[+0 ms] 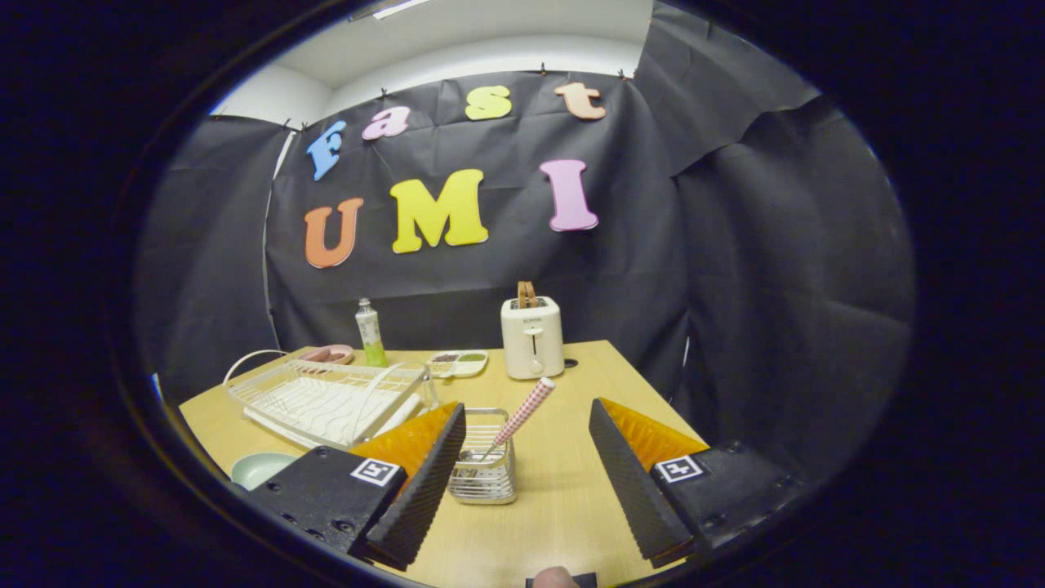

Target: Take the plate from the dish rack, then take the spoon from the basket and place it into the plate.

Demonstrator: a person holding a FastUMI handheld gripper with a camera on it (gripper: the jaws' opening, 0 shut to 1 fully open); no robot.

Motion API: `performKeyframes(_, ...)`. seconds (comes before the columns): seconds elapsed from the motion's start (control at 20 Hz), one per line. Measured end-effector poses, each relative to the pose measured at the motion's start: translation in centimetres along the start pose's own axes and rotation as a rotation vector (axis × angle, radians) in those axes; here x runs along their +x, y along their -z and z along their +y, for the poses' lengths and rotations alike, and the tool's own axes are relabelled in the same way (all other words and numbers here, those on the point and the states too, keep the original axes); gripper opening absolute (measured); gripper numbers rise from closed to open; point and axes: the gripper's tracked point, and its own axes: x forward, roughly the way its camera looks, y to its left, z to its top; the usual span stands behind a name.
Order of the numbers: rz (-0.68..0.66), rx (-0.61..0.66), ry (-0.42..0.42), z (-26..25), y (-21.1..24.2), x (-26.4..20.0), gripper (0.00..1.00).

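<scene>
We see the spoon [522, 418] standing tilted in the wire basket [483, 469], its checked handle leaning toward the toaster [531, 336]. The basket sits on the wooden table [563, 523], just beside the left finger, between the two fingers. The gripper [526, 482] is spread wide, grasping nothing. The green plate [260, 468] lies on the table beside the left finger, in front of the white dish rack [326, 400]. Beyond the rack we note a pink dish [328, 354], a tube [370, 332] and a divided tray [458, 363].
</scene>
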Motion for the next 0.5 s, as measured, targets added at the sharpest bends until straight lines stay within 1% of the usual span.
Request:
performKeyframes(0.05,0.020,0.010,-0.017,0.1,0.4,1.3,0.94)
performKeyframes(0.2,0.063,0.028,-0.037,0.2,1.2,4.3,0.87)
performKeyframes(0.3,0.086,0.045,-0.056,0.7,1.4,5.3,0.80)
performKeyframes(0.4,0.106,0.059,-0.072,1.1,1.6,6.1,0.69)
performKeyframes(0.45,0.116,0.060,-0.076,1.2,1.8,6.3,0.60)
performKeyframes(0.5,0.123,0.060,-0.078,1.3,1.9,6.4,0.54)
